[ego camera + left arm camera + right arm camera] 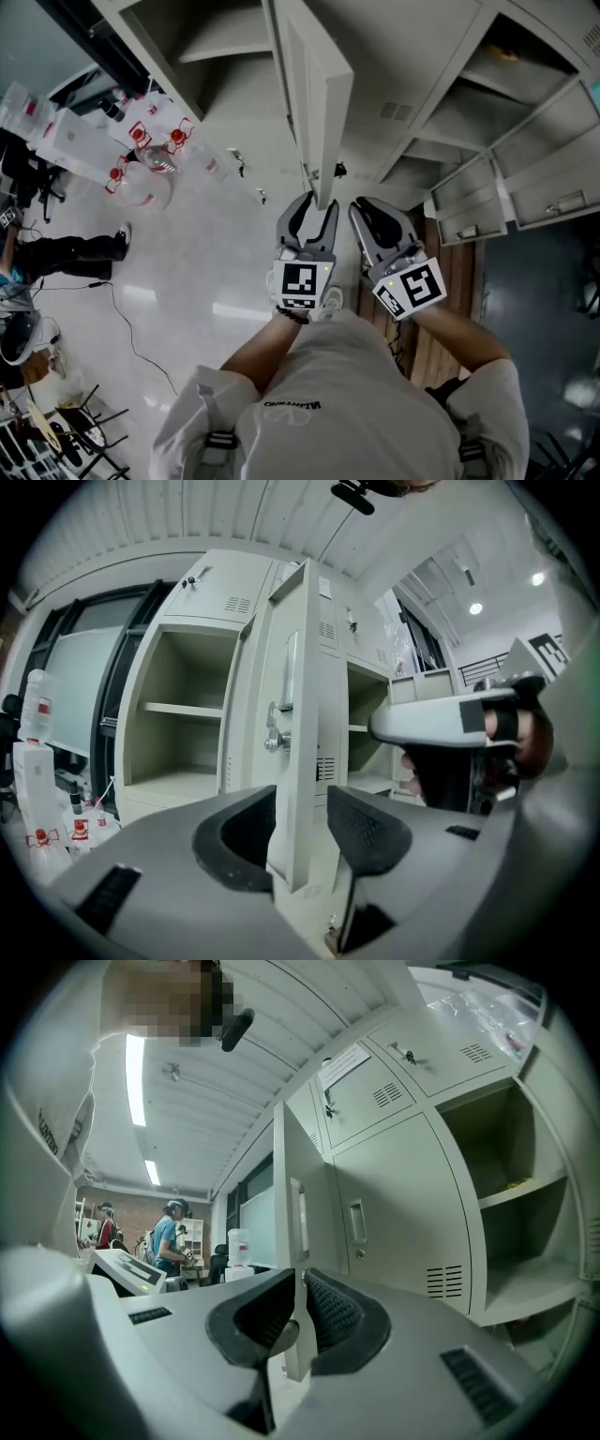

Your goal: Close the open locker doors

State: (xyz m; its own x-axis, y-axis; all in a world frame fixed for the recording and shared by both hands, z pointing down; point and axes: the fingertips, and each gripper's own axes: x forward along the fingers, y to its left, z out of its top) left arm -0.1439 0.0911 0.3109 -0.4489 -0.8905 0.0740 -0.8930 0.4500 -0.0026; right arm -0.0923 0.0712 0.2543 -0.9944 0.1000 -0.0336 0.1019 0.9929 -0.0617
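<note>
bank of pale grey steel lockers (412,56), several bays open. tall pale grey sheet-metal locker door (314,84) swung out, edge-on toward person. likely light, stiff, smooth-painted, free on hinges; best pushed flat on face near free edge, no pinch needed. left gripper (315,206): jaws spread astride door's free edge. right gripper (367,211) just beside door, jaws drawn nearly together, empty. slim vertical door handle (291,672) untouched.

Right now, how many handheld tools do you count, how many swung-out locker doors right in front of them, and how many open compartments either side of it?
Tools: 2 (left tool, right tool)
Open locker door: 1, standing between the left tool's jaws
Open compartments: 2 (left compartment, right compartment)
Total: 5
</note>
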